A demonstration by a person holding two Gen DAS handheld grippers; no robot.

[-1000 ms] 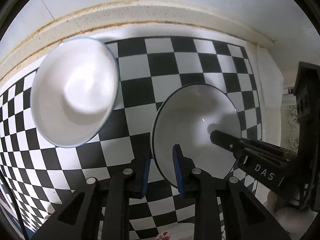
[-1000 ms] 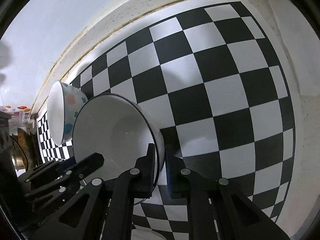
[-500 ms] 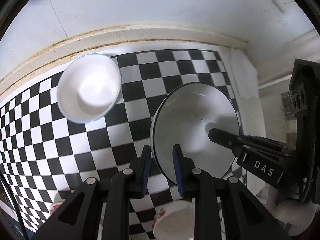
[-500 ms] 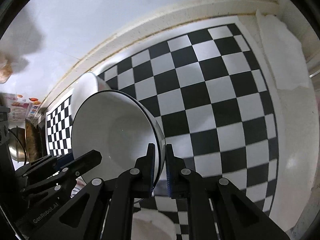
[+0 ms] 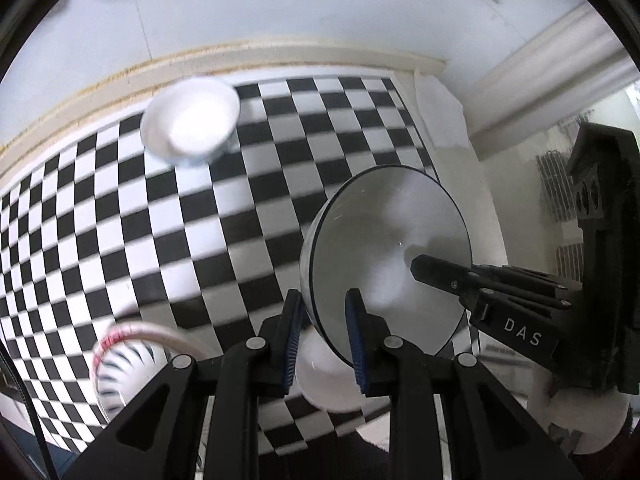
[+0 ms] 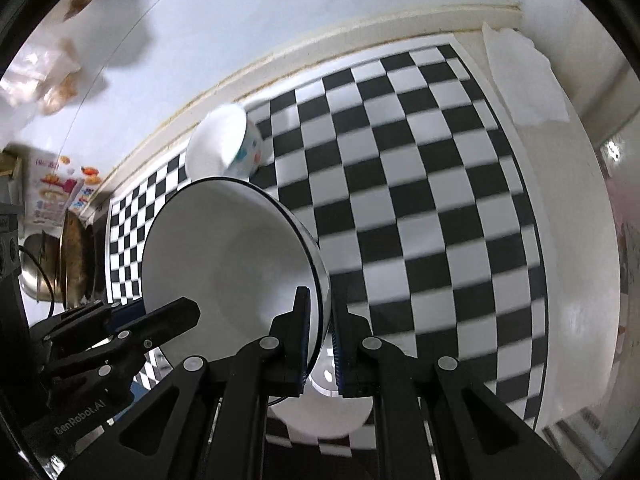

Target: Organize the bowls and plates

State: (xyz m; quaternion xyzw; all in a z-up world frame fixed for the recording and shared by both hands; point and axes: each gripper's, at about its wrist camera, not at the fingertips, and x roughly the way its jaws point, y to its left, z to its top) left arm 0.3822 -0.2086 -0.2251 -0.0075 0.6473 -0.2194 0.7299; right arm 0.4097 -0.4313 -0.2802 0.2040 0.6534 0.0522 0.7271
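Both grippers clamp one black-rimmed white bowl, held tilted above the checkered desk

The left gripper (image 5: 322, 334) pinches the black-rimmed white bowl's (image 5: 384, 256) near rim between its blue-padded fingers (image 5: 355, 340), while the right gripper (image 6: 320, 334) is closed on the opposite rim; the bowl is clear of the black-and-white checkered desk (image 5: 120, 220). Directly below it sits another white bowl (image 6: 324, 412). Near the left gripper lies what looks like a red-rimmed patterned bowl (image 5: 120, 368), blurred. Farther off, close to the cream wall edge, a dotted white bowl (image 6: 226, 146) rests, and a white paper sheet (image 6: 520, 80) lies at the desk's far corner
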